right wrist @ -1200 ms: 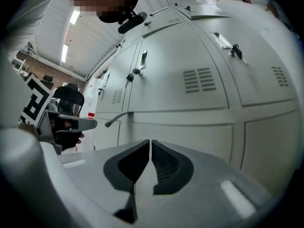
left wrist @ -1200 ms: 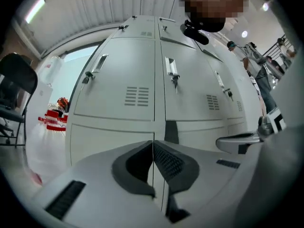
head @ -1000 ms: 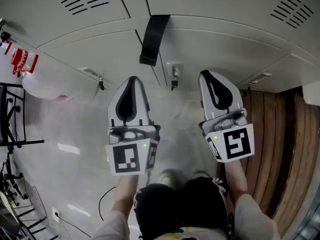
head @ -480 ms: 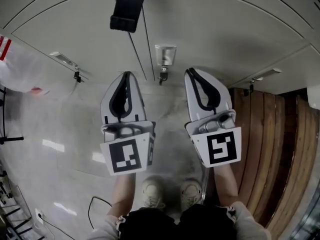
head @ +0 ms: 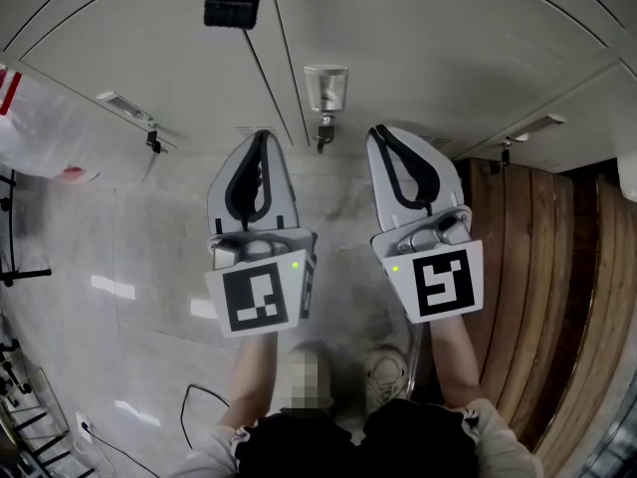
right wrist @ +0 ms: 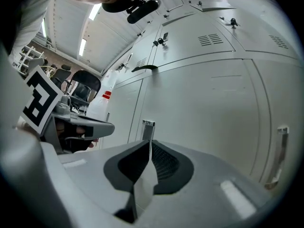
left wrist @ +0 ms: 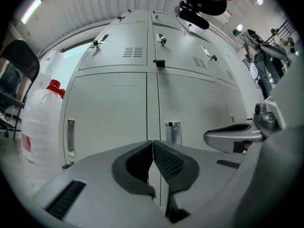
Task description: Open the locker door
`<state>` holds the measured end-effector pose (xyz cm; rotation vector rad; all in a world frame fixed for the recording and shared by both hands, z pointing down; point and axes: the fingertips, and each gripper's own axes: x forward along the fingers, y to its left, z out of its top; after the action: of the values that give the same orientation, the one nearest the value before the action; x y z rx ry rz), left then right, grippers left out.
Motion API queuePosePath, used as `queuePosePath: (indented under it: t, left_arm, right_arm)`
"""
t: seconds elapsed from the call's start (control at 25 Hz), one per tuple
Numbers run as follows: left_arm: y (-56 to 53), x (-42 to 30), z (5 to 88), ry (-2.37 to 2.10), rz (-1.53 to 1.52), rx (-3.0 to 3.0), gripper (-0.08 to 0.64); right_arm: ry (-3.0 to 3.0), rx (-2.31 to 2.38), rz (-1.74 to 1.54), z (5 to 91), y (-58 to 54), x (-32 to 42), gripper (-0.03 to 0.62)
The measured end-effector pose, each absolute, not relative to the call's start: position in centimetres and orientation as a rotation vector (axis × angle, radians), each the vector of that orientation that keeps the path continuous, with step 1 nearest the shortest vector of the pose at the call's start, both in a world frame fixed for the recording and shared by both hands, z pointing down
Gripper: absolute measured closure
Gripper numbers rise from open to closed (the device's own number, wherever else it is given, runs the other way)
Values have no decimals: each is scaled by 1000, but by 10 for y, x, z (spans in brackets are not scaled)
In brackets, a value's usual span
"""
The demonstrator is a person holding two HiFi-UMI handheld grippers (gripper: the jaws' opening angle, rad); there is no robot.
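- Head view: I have both grippers side by side, pointing at the foot of a grey locker bank. The left gripper (head: 261,139) and the right gripper (head: 381,133) both taper to a closed tip.
- The locker door (head: 438,58) lies right of the vertical seam. Its metal handle (head: 326,88) sits near that seam with a small lock (head: 322,137) just under it. The handle falls between the two tips, ahead of them and clear of both.
- A white bag (head: 40,132) stands off to the left; wooden slats (head: 542,267) run along the right.
- Left gripper view: the left gripper (left wrist: 152,144) has its dark pads pressed together, with nothing between them. The handle (left wrist: 173,132) stands beyond the tips, just to their right, on the lower right door (left wrist: 199,106). The right gripper (left wrist: 232,136) shows at the right edge.
- Right gripper view: the right gripper (right wrist: 149,144) is likewise closed and empty. The handle (right wrist: 147,129) rises straight behind the meeting line of the pads, on the door (right wrist: 204,108). From here I cannot tell whether the tips touch it.
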<state>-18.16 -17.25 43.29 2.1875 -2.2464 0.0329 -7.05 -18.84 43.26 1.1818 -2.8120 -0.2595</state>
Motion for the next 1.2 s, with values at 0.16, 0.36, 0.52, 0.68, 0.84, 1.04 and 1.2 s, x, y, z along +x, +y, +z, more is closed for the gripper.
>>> queuePosePath:
  t: [0.16, 0.36, 0.52, 0.68, 0.84, 1.04, 1.2]
  left_arm:
    - [-168, -177, 428, -2240, 30, 2212, 545]
    - [-166, -173, 420, -2239, 21, 2236, 543]
    - [-160, -176, 413, -2256, -37, 2243, 541]
    - [-150, -177, 420, -2258, 6, 2262, 541]
    - [-147, -184, 419, -2266, -28, 2218, 541]
    - [-143, -189, 420, -2297, -20, 2207, 541]
    - [-139, -194, 429, -2267, 1, 2160, 541]
  right_arm:
    - [-2813, 1111, -252, 435, -187, -79, 570]
    - [-2785, 918, -229, 451, -189, -110, 420]
    - [-2839, 887, -201, 445, -198, -130, 420]
    - [-2835, 911, -176, 447, -206, -139, 420]
    - [-2833, 952, -85, 451, -215, -143, 425]
    - [-2845, 941, -44, 454, -218, -150, 430]
    - [-2858, 939, -23, 455, -220, -148, 431]
